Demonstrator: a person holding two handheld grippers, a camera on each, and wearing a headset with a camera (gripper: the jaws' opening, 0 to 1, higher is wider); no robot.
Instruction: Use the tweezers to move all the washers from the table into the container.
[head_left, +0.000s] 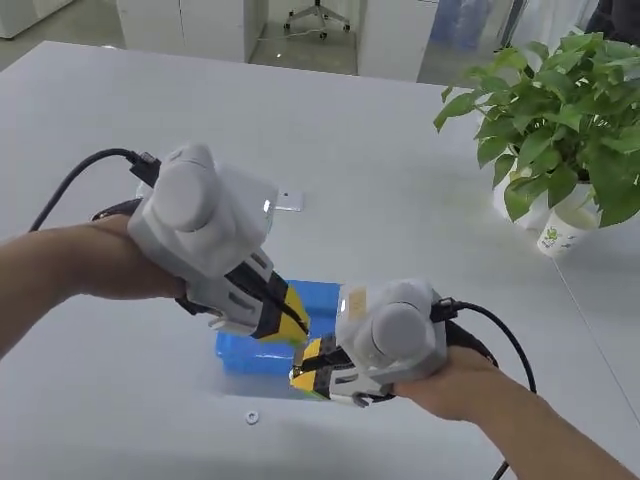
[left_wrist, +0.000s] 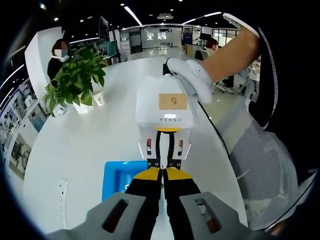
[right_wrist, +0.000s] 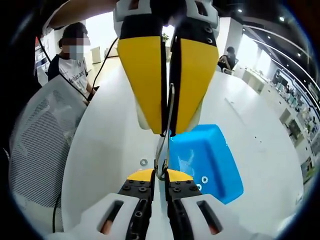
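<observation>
The thin metal tweezers (right_wrist: 161, 151) run between the two grippers, which face each other tip to tip. My left gripper (head_left: 296, 326) has its yellow jaws shut on one end. My right gripper (right_wrist: 160, 176) is shut on the other end, the looped one. Under the tips lies the blue container (head_left: 300, 297), and in the right gripper view two washers (right_wrist: 204, 179) rest in the container (right_wrist: 210, 155). One washer (head_left: 251, 416) lies on the white table in front of the container, the same washer (right_wrist: 144, 162) sitting left of it in the right gripper view.
A potted plant (head_left: 560, 130) in a white cup stands at the table's right edge. A small white plate (head_left: 288, 203) lies on the table beyond the grippers. A mesh chair (right_wrist: 40, 140) and a person stand off the table's side.
</observation>
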